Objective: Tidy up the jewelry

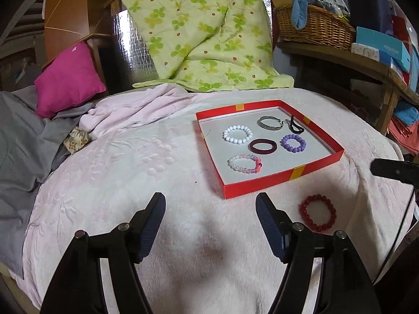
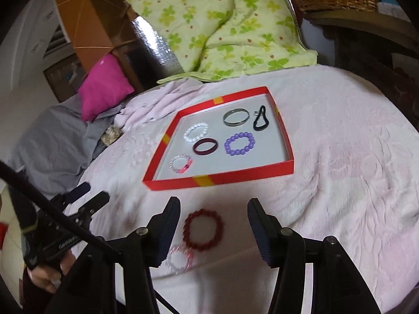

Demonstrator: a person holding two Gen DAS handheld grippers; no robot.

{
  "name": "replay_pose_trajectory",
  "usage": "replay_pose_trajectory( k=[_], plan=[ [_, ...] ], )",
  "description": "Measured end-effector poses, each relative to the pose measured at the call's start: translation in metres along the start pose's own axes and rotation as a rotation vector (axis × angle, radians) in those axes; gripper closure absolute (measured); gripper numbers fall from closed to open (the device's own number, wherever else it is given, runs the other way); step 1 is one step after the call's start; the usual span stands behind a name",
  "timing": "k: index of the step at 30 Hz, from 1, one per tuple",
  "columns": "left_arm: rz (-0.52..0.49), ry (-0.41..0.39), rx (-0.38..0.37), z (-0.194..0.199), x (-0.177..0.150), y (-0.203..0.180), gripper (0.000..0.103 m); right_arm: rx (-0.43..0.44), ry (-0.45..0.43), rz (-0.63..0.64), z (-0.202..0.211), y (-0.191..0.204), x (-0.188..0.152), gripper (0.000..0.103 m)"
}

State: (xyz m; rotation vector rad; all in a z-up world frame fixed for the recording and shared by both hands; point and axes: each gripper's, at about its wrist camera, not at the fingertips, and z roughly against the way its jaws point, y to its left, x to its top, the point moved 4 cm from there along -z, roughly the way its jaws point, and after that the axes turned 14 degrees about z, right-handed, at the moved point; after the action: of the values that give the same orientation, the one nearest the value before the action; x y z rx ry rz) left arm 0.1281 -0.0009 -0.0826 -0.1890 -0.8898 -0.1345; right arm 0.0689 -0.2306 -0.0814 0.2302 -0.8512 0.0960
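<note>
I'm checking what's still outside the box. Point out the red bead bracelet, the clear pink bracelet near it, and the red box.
red bead bracelet (image 2: pixel 204 228): right wrist view, on its left beads.
clear pink bracelet (image 2: pixel 179 259): right wrist view, on its ring of beads.
red box (image 2: pixel 222 178): right wrist view, on its near wall.

The left gripper (image 1: pixel 210 210) is wide open and holds nothing. It hangs low, on the near side of the red tray (image 1: pixel 264 184), pointing toward it. The right gripper (image 2: pixel 214 213) is wide open too. It also sits on the near side of the tray, close above the bed. A bare hand (image 2: pixel 45 278) grips the left gripper's handle.
</note>
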Motion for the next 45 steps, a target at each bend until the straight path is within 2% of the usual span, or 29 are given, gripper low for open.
replay_pose_trajectory(
  k=[6, 16, 34, 37, 41, 45],
  plan=[
    [0.002, -0.011, -0.006, 0.003, 0.001, 0.001, 0.031, -0.006, -0.017, 0.0, 0.002, 0.005, -0.003, 0.046],
    [-0.004, 0.007, 0.019, -0.004, 0.0, 0.002, 0.031, 0.007, 0.014, -0.026, -0.017, 0.006, -0.001, 0.046],
    [-0.047, 0.09, 0.068, -0.027, -0.013, -0.006, 0.031, 0.012, 0.059, -0.046, -0.024, -0.009, -0.008, 0.046],
    [-0.034, 0.128, 0.051, -0.032, -0.016, -0.006, 0.031, 0.005, 0.075, -0.057, -0.025, -0.016, -0.012, 0.046],
    [-0.02, 0.193, -0.008, -0.039, -0.024, -0.012, 0.031, -0.005, 0.091, -0.086, -0.027, -0.025, -0.016, 0.046],
    [-0.033, 0.224, -0.049, -0.039, -0.031, -0.022, 0.031, -0.015, 0.111, -0.112, -0.029, -0.032, -0.019, 0.046]
  ],
)
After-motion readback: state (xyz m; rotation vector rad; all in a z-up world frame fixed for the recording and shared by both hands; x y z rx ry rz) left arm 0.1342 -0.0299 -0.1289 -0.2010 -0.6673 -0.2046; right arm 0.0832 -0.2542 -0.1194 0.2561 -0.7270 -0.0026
